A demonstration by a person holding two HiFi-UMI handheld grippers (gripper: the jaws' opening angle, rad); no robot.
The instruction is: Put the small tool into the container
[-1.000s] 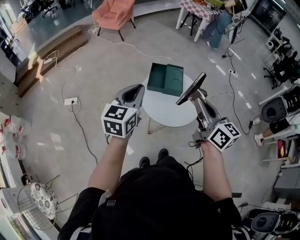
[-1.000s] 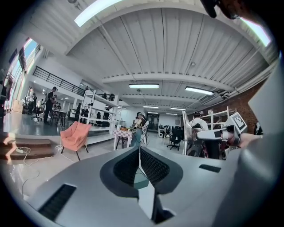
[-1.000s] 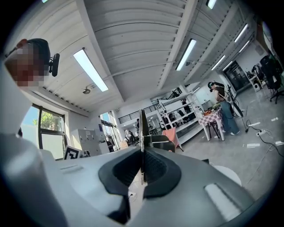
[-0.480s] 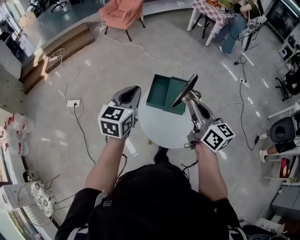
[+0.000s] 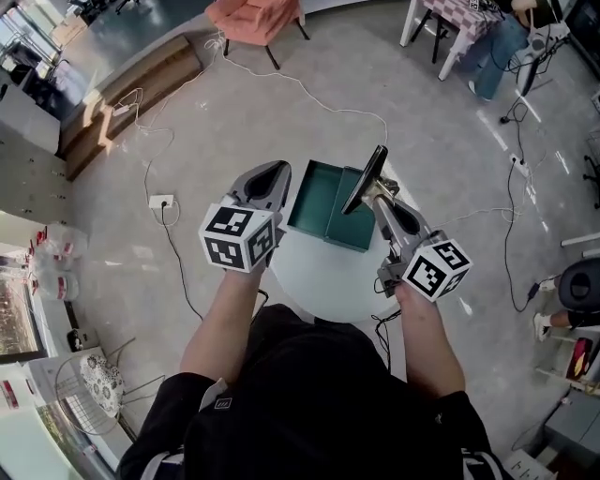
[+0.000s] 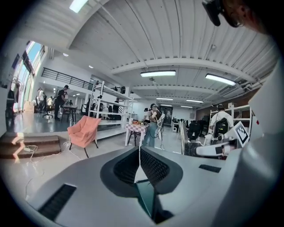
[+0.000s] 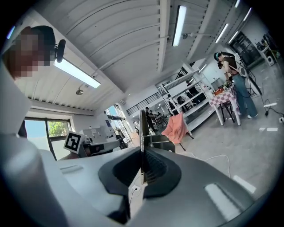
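Note:
A teal container (image 5: 321, 193) lies open on the round white table (image 5: 323, 277), its lid folded out to the right. My right gripper (image 5: 376, 193) is shut on the small tool (image 5: 366, 176), a dark flat blade that sticks up and out over the container's right half. In the right gripper view the tool (image 7: 142, 128) shows as a thin edge rising from the shut right gripper (image 7: 142, 166). My left gripper (image 5: 269, 178) hangs just left of the container, shut, with nothing in it. In the left gripper view the left gripper (image 6: 140, 162) has its jaws pressed together.
An orange armchair (image 5: 253, 14) stands far back, with a white cable (image 5: 309, 89) trailing over the floor toward the table. A socket strip (image 5: 161, 201) lies at the left. A wooden step (image 5: 131, 84) sits back left. A person sits at a checkered table (image 5: 450, 19) back right.
The table and container have come nearer. My right gripper has carried the tool from the container's right to above its right half. The left gripper stays beside the container's left.

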